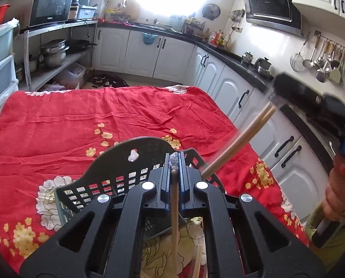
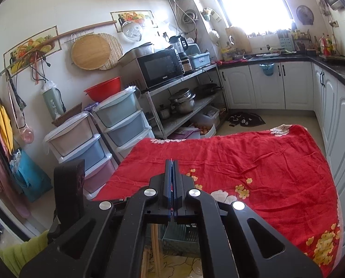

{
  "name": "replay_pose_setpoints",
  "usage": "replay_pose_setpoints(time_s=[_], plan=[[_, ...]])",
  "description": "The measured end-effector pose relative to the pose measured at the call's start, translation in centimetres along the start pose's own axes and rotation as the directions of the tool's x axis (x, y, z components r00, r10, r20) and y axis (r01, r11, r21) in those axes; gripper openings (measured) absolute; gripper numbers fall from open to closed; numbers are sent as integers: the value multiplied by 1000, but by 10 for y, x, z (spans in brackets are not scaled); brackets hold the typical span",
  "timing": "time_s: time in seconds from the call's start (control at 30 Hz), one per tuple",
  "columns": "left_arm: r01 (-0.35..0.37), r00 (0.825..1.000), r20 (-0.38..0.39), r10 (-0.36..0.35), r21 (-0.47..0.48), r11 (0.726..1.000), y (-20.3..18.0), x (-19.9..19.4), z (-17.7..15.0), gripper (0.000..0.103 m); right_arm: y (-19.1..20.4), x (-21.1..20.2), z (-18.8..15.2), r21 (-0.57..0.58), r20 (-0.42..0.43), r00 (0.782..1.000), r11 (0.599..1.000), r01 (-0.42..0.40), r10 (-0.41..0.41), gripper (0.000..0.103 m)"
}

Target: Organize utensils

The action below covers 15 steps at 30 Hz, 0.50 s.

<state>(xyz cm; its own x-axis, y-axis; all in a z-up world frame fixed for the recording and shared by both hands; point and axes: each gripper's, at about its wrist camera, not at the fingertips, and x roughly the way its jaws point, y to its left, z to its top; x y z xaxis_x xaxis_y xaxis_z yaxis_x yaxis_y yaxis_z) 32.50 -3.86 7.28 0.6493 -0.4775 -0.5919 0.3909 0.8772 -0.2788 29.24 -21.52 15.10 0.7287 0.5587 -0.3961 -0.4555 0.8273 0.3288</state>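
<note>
The loading step of the tidying is being carried out: chopsticks are being brought to the slotted basket [image 1: 126, 159], which is lying on the red floral cloth [image 1: 103, 115] in the lower centre of the left wrist view. The basket's back wall is being seen just beyond the left gripper [image 1: 174, 162], and part of the basket is being hidden under that gripper's frame.

The left gripper's jaws are being held almost together on a single chopstick [image 1: 174, 208]. Its upper end is being pinched near the fingertips, and its length is hanging back towards the bottom edge of the frame. A small crinkled clear scrap is being seen at the fingertips; what it is cannot be told.

The right gripper [image 2: 172, 173] is also being held fully narrowed. From the left wrist view, a pair of chopsticks [image 1: 237, 143] is judged to be gripped at its tip. The pair is slanting from the middle right of the frame down towards the basket's right rim, and it is being blurred by motion. The hand [image 1: 336, 192] holding that gripper is being seen at the right edge.

No chopstick can be seen lying inside the basket, so the task is judged to be at an early stage. For the next move, the lower ends are being required over the basket's open top, clear of its rim, before either pair of jaws is being widened. The two grippers are close together, so a clash between the sticks is being risked.
</note>
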Motion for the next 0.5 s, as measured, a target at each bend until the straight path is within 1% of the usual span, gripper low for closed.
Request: replay_pose_setpoints(time_s=[0.07, 0.13, 0.23, 0.33, 0.4, 0.47, 0.5], plan=[[13, 1000, 18, -13, -8, 1000, 0, -8, 5, 3, 0, 2, -2, 1, -13, 1000, 1000, -9, 9, 1], [22, 998, 56, -22, -9, 1000, -3, -21, 15, 3, 0, 3, -2, 3, -19, 1000, 1000, -17, 17, 1], [45, 990, 137, -43, -11, 999, -7, -50, 34, 3, 1, 4, 1, 12, -25, 999, 999, -46, 46, 1], [44, 976, 214, -42, -5, 999, -11, -75, 52, 3, 5, 3, 6, 2, -17, 999, 999, -47, 47, 2], [18, 961, 276, -16, -4, 1000, -13, -93, 63, 3, 5, 3, 9, 6, -15, 999, 999, -50, 50, 2], [-45, 943, 330, 40, 7, 999, -15, -103, 70, 3, 5, 4, 12, 7, -14, 999, 999, -43, 43, 2], [-65, 937, 344, 59, 6, 998, -15, -103, 71, 3, 4, 4, 12, 9, -13, 999, 999, -37, 37, 4]])
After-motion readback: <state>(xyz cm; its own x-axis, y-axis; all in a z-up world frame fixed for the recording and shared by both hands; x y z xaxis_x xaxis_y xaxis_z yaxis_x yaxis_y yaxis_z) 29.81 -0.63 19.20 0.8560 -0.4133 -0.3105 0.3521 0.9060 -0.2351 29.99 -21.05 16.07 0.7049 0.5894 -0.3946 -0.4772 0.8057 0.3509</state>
